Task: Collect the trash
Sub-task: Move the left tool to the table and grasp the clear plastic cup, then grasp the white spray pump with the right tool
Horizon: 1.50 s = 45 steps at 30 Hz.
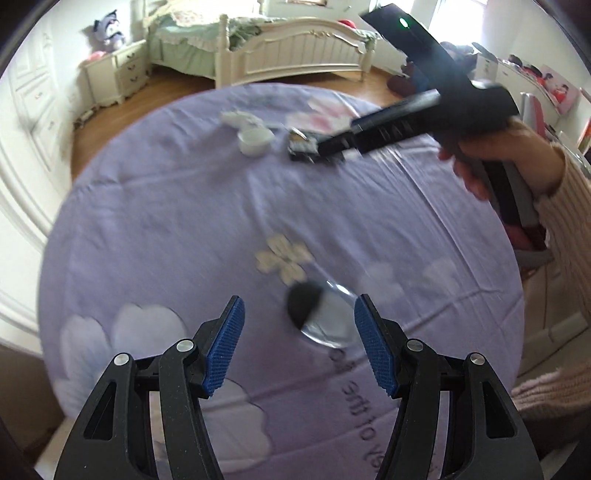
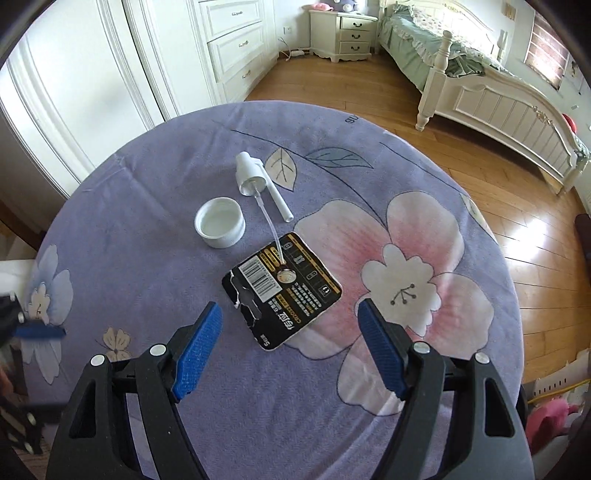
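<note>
My left gripper [image 1: 299, 343] is open above a small clear plastic piece with a black cap [image 1: 317, 314], which lies blurred on the purple flowered tablecloth [image 1: 166, 221]. My right gripper [image 2: 290, 350] is open just above the near edge of a torn black battery card [image 2: 284, 291] that carries a coin cell [image 2: 286, 275]. Beyond the card lie a white round cap [image 2: 220, 227] and a white spray pump [image 2: 251, 177] with a thin tube. The left wrist view shows a hand holding the right gripper [image 1: 328, 151] over the card [image 1: 303, 146], beside the cap [image 1: 253, 142].
The round table drops off to a wooden floor [image 2: 332, 85] on all sides. A white bed [image 2: 498, 99] and a nightstand [image 2: 343, 33] stand beyond it, and white wardrobe doors [image 2: 92, 92] to the left. A knitted sleeve [image 1: 565, 221] reaches in from the right.
</note>
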Available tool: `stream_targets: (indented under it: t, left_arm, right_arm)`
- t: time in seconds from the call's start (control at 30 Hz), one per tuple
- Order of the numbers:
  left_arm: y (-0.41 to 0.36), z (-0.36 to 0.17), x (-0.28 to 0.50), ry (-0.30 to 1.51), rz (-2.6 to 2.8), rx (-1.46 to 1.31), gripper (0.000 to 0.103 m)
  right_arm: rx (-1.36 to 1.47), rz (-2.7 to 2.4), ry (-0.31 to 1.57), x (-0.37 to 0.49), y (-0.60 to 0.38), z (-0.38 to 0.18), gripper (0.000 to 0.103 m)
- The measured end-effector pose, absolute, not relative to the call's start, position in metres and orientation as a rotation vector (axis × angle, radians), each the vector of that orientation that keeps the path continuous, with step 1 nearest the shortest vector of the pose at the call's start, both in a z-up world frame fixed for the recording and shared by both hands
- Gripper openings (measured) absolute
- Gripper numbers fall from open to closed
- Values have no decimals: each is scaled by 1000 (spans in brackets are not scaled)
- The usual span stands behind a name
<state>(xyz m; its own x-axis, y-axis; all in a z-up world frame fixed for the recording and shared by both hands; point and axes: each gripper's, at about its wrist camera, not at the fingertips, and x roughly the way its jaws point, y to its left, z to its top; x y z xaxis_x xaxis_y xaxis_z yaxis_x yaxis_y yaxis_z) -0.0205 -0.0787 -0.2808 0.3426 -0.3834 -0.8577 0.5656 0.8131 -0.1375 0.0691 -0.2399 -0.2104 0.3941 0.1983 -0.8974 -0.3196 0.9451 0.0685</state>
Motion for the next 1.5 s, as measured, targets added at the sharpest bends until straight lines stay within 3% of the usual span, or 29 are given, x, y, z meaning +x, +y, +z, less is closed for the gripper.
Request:
stream_targets:
  t: [0.13,0.2,0.27,0.37,0.7,0.73,0.77,0.8,0.93,0.97,1.0,1.07,1.13,1.2,1.23,1.27,1.3,1.4,1.5]
  left_arm:
    - [-96,-296,-37,1029,-596,240,63]
    - [-99,-298,-37,1016,-577,246,53]
    - [-98,-296,-33,1031,-581,213,53]
    - [-94,-296,-30,1034,-573,209,53]
    - [-91,-277,-19,995,-540,200,52]
    - [-90,-275,-19,995,-536,198,52]
    - [-90,-274,-18,995,-533,194,53]
    - [-90,-274,-17,997,-532,188,53]
    - [-90,-273,-18,996,-529,187,53]
    - [-90,-272,-18,994,-529,187,53]
    - [-90,-271,-18,991,-529,185,53]
    - [-89,-269,-15,984,-524,179,53]
    - [-87,-267,-11,981,-521,168,53]
    - [-85,-265,-9,971,-520,161,53]
    - [-84,-264,-8,970,-522,158,53]
    - [-83,-263,-6,965,-524,155,53]
    - [-82,-263,-5,963,-525,155,53]
    - [-78,-264,-2,961,-528,149,53]
    - [-75,-264,-1,963,-533,147,53]
  right_arm:
    - [-126,325,1125,67,-242,-215,75]
    - [-124,329,1128,64,-242,-217,75]
    - [-121,332,1128,65,-241,-220,74]
    - [-112,350,1136,65,-241,-223,65]
    - [-110,382,1121,66,-249,-227,65]
    - [-127,380,1116,67,-247,-227,62]
    - [-152,371,1111,67,-245,-227,48]
    - [-169,368,1104,67,-243,-226,40]
    - [-158,392,1099,64,-247,-224,34]
    - [-144,394,1099,65,-249,-223,10]
    - [-126,401,1095,65,-251,-222,0]
    - [-84,423,1107,67,-253,-222,0]
    - [-78,420,1110,67,-250,-221,1]
    - [-44,404,1115,68,-249,-219,13]
    - [-38,387,1116,68,-247,-218,25]
    - [-33,375,1112,69,-245,-217,65]
    - [-31,357,1094,68,-243,-214,92]
    - [-98,313,968,67,-224,-196,92]
    - [-119,331,951,82,-209,-190,85]
